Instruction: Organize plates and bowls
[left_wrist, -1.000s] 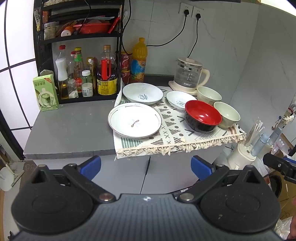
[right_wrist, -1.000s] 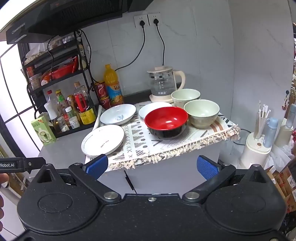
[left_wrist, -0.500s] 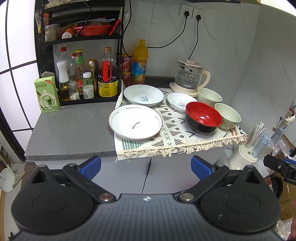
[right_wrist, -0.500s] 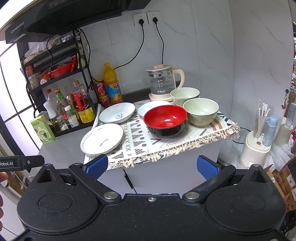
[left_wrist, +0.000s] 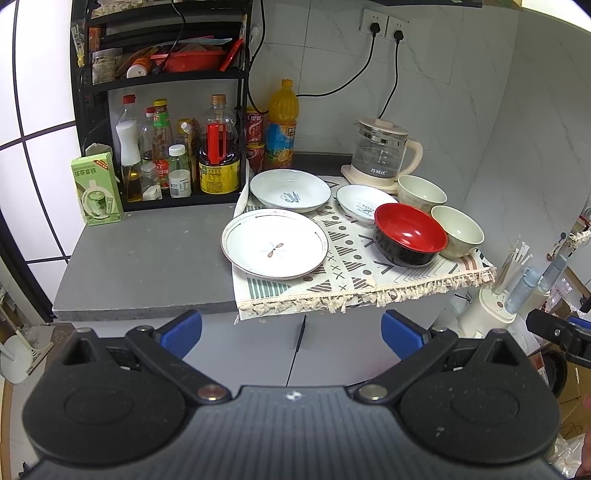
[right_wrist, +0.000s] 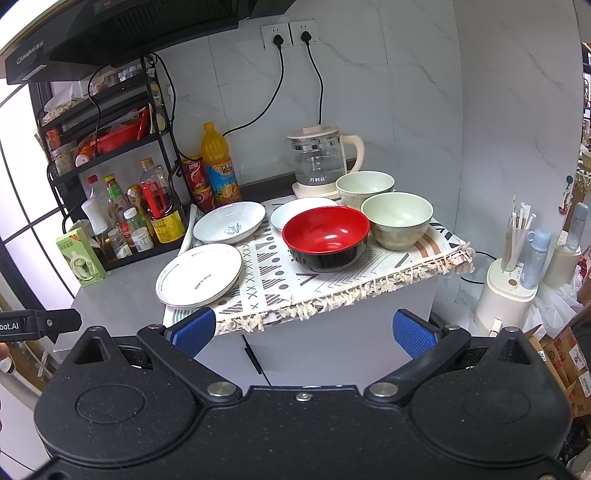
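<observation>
On a patterned cloth lie a large white plate, a deeper white plate and a small white plate. A red-and-black bowl stands beside two pale green bowls, one nearer and one behind. My left gripper and right gripper are both open and empty, held in front of the counter and below its edge.
A black rack holds bottles and jars at the back left. A green carton, an orange drink bottle and a glass kettle stand on the grey counter. A white utensil holder stands to the right.
Both grippers have moved slightly closer to the counter; the dishes look a little larger and lower in view. Nothing on the counter has moved.
</observation>
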